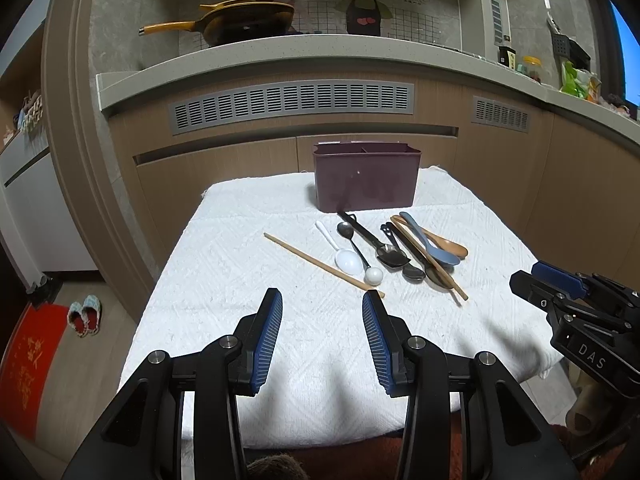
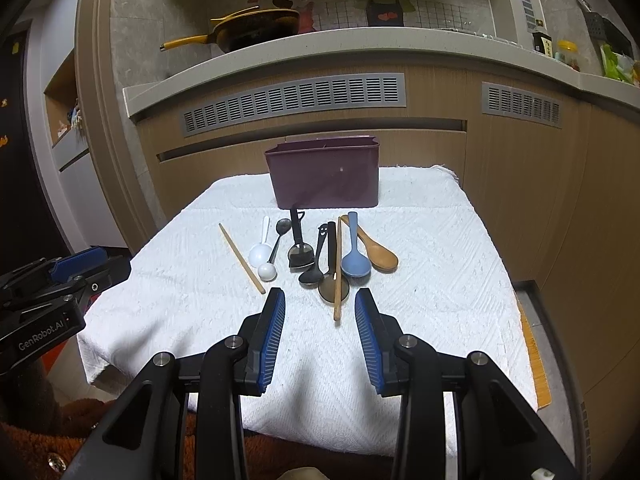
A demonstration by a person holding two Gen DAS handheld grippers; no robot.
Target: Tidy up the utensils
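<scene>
Before first pick: spoons (image 2: 354, 258) and chopsticks (image 2: 241, 258) loose on towel (image 2: 440, 240) just before empty-looking bin (image 2: 324, 174), left claw (image 1: 322, 300) and right claw (image 2: 320, 298) agape, empty, short of them; next, probably nearest chopstick.

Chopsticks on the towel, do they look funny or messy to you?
Yes, a bit. The two chopsticks are split up: one lies alone at the left, the other lies across the dark ladle. Both belong in the purple holder.
</scene>
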